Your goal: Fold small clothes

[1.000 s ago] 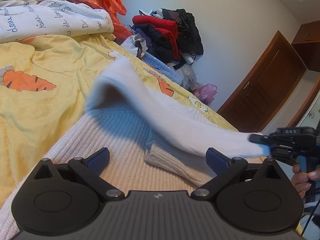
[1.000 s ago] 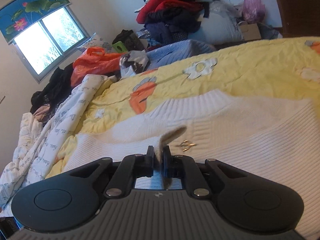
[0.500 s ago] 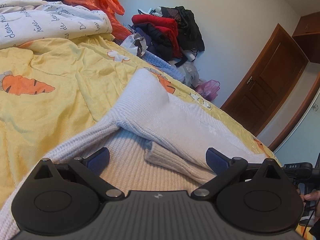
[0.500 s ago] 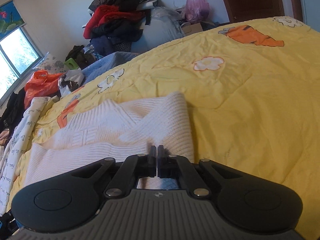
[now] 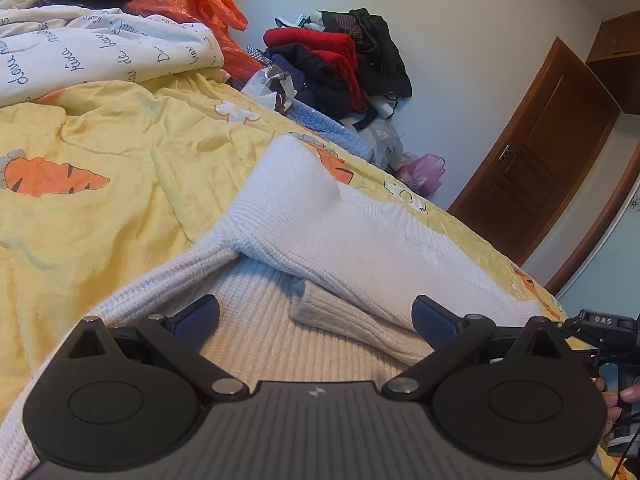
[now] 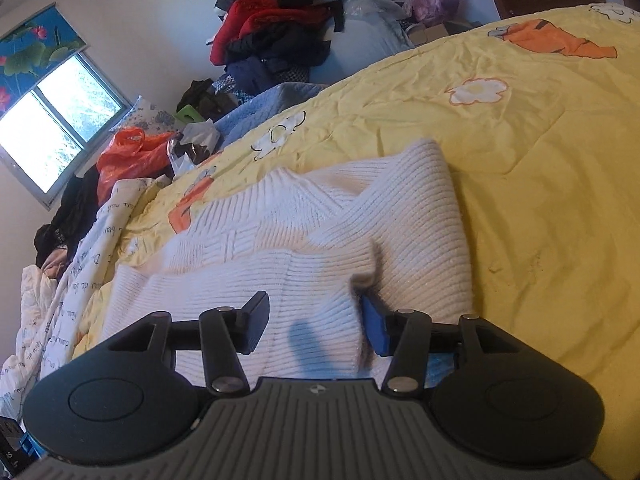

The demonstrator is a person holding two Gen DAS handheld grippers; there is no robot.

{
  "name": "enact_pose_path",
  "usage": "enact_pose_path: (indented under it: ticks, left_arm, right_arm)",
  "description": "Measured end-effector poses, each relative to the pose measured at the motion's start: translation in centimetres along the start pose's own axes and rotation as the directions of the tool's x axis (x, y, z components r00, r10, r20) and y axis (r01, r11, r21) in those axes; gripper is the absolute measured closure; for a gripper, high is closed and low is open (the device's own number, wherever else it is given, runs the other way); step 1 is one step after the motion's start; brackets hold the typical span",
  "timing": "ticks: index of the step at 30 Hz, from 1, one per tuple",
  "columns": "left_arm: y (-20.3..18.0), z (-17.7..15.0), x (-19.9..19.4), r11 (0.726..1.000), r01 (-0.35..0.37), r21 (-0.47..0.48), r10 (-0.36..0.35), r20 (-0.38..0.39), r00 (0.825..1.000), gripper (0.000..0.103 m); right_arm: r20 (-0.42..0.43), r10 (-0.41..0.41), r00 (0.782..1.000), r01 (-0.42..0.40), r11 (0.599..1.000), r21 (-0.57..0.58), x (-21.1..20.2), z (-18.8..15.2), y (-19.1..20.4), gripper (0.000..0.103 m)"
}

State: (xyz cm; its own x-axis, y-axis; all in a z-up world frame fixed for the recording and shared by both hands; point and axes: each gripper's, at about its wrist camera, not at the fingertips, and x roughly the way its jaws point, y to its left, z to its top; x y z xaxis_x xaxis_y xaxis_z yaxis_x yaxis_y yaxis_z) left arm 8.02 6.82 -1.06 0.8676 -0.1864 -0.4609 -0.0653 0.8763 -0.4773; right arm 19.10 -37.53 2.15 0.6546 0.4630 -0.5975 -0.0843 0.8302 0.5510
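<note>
A white knitted sweater (image 5: 320, 236) lies on the yellow carrot-print bedspread (image 5: 100, 152). One sleeve is folded across its body, the cuff (image 5: 340, 316) lying near my left gripper. My left gripper (image 5: 316, 320) is open and empty, low over the sweater's ribbed body. In the right wrist view the sweater (image 6: 304, 240) lies partly folded. My right gripper (image 6: 314, 328) is open over the folded sleeve, and nothing is held between its fingers. The right gripper also shows at the right edge of the left wrist view (image 5: 600, 328).
A white quilt with script print (image 5: 80, 56) lies bunched at the left. An orange plastic bag (image 5: 200, 12) and a pile of dark and red clothes (image 5: 332, 60) sit beyond the bed. A blue knit (image 5: 328, 128) lies at the bed's far edge. A wooden door (image 5: 540, 148) stands at the right.
My right gripper carried the sleeve across the sweater, laid it down, then opened and let it go. My left gripper stayed open and nearly still.
</note>
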Motion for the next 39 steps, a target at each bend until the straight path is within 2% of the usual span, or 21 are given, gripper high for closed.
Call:
enact_pose_path:
  ticks: [1,2,5,7,8,10,14,16,17,19,21,22,24,26,28,30,32,34,35,36,39]
  left_arm:
    - [0.0,0.0,0.0,1.0,0.0,0.0,0.0,0.0,1.0,0.0]
    - [0.0,0.0,0.0,1.0,0.0,0.001,0.0,0.0,1.0,0.0]
    - [0.0,0.0,0.0,1.0,0.0,0.0,0.0,0.0,1.0,0.0]
    - [0.0,0.0,0.0,1.0,0.001,0.001,-0.001,0.0,1.0,0.0]
    - [0.0,0.0,0.0,1.0,0.002,0.002,-0.002,-0.001,1.0,0.0]
    - [0.0,0.0,0.0,1.0,0.003,0.001,-0.003,-0.001,1.0,0.0]
    - [-0.1,0.0,-0.1,1.0,0.0,0.005,0.0,0.0,1.0,0.0]
    - [-0.7,0.0,-0.6,0.999,-0.033,0.027,0.033,0.015,0.999,0.0]
    - [-1.4,0.0,-1.0,0.996,-0.061,0.059,0.06,0.028,0.998,0.0]
    - [-3.8,0.0,-1.8,0.979,-0.084,0.187,0.07,0.08,0.994,0.0]
    - [-6.7,-0.4,-1.6,0.925,-0.109,0.363,0.062,0.14,0.988,0.0]
    - [-7.9,-0.5,-0.9,0.895,-0.131,0.427,0.08,0.134,0.988,0.0]
    - [-9.2,-0.7,1.9,0.851,-0.124,0.51,0.134,0.017,0.991,0.0]
    - [-9.0,-1.3,4.5,0.828,-0.132,0.546,0.218,-0.094,0.971,0.0]
    - [-7.9,-0.9,4.4,0.87,-0.101,0.483,0.187,-0.135,0.973,0.0]
    - [-7.0,-0.9,3.9,0.878,-0.072,0.473,0.165,-0.159,0.973,0.0]
    - [-6.6,-1.3,3.1,0.881,-0.063,0.469,0.158,-0.168,0.973,0.0]
    - [-6.7,-2.1,2.5,0.859,-0.082,0.505,0.195,-0.175,0.965,0.0]
    - [-7.0,-2.5,2.0,0.843,-0.092,0.53,0.208,-0.163,0.964,0.0]
    - [-7.1,-2.9,1.5,0.835,-0.104,0.54,0.22,-0.156,0.963,0.0]
    - [-7.0,-3.5,0.1,0.835,-0.112,0.539,0.23,-0.157,0.96,0.0]
  right_arm:
    - [0.0,-0.014,1.0,0.014,1.0,-0.014,0.1,-0.1,0.1,0.08]
    - [-0.008,-0.043,0.999,0.042,0.998,-0.04,0.2,-0.2,0.5,0.092]
    - [0.081,-0.046,0.996,0.058,0.987,-0.149,-1.3,-0.2,1.9,0.093]
    - [0.135,-0.078,0.988,0.099,0.983,-0.153,-2.1,0.5,1.6,0.094]
    - [0.143,-0.118,0.983,0.137,0.981,-0.136,-2.0,0.7,0.8,0.094]
    - [0.072,-0.151,0.986,0.158,0.982,-0.104,-0.8,0.4,-0.7,0.093]
    - [0.118,-0.16,0.98,0.171,0.981,-0.09,-2.0,-1.2,-0.2,0.077]
    - [0.217,-0.201,0.955,0.228,0.967,-0.11,-3.7,-2.3,1.4,0.067]
    - [0.263,-0.22,0.939,0.269,0.949,-0.164,-4.4,-3.2,2.7,0.064]
    - [0.292,-0.206,0.934,0.291,0.913,-0.285,-4.7,-4.7,5.1,0.051]
    - [0.246,-0.184,0.952,0.266,0.894,-0.36,-3.7,-5.6,6.8,0.046]
    - [0.215,-0.191,0.958,0.263,0.886,-0.383,-2.8,-6.0,7.3,0.045]
    - [0.172,-0.239,0.956,0.29,0.869,-0.402,-0.7,-6.6,7.8,0.04]
    - [0.195,-0.261,0.946,0.32,0.854,-0.41,0.6,-7.7,8.0,0.03]
    - [0.221,-0.272,0.936,0.341,0.853,-0.394,0.5,-8.6,8.2,0.026]
    - [0.198,-0.295,0.935,0.35,0.863,-0.365,-0.1,-9.4,8.3,0.017]
    - [0.213,-0.29,0.933,0.352,0.857,-0.377,-0.9,-10.9,8.3,0.014]
    - [0.202,-0.306,0.93,0.363,0.843,-0.397,-1.7,-11.9,8.6,0.01]
    - [0.184,-0.33,0.926,0.378,0.834,-0.403,-1.8,-12.5,8.7,0.003]
    - [0.138,-0.361,0.922,0.386,0.836,-0.39,-1.5,-12.8,8.6,0.002]
    - [0.148,-0.376,0.915,0.404,0.836,-0.372,-2.6,-14.0,8.9,0.002]
